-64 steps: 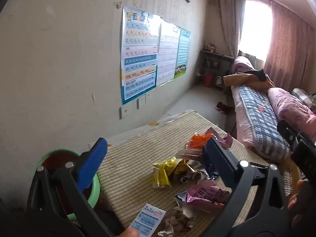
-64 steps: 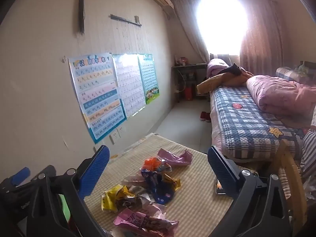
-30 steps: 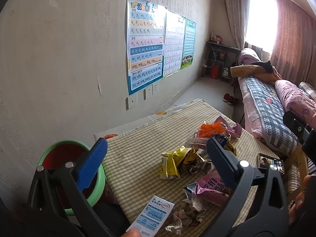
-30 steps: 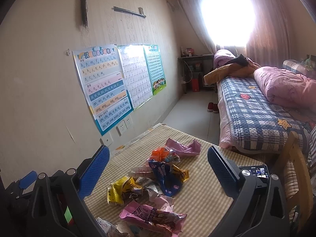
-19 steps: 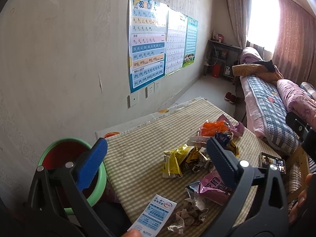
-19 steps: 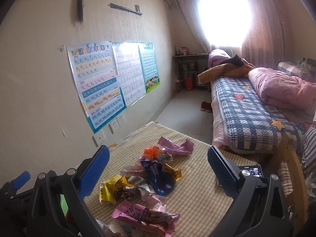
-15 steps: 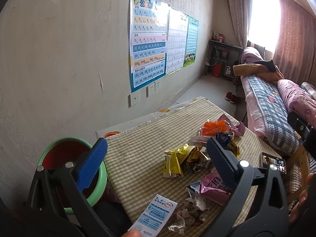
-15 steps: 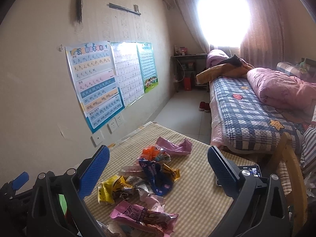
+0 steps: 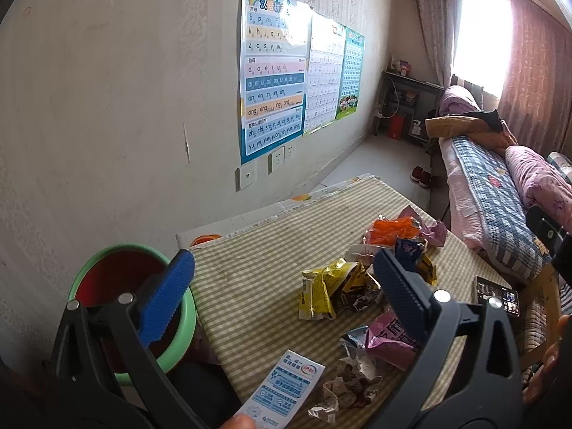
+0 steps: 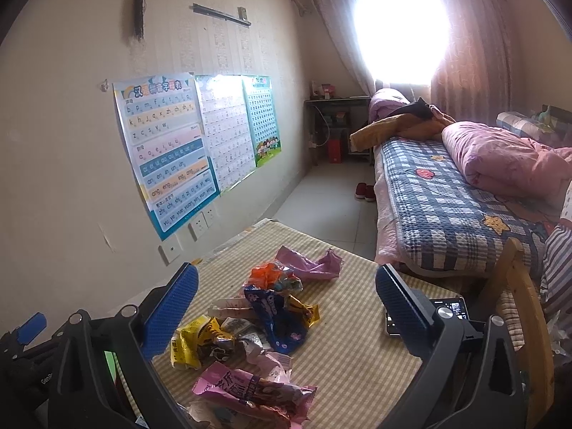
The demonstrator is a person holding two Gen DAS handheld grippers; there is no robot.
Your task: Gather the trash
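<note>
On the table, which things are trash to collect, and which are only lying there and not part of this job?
For the job:
- yellow wrapper
- blue wrapper
- orange wrapper
- pink wrapper
- purple wrapper
- crumpled paper
- white-and-blue packet
- green bin, probably for the trash

Just lying about:
- phone
- checked tablecloth

**Narrow bedroom, daylight from the far end**

Pale wall (image 10: 71,114) hung with three study charts (image 10: 168,153), sockets (image 10: 202,223) below. Light tiled floor (image 10: 321,200) running to a bright curtained window (image 10: 400,25). Bed (image 10: 439,211) under a blue checked cover along the other side, pink quilt (image 10: 500,157) on top. Dark shelf (image 10: 336,125) beneath the window.
</note>
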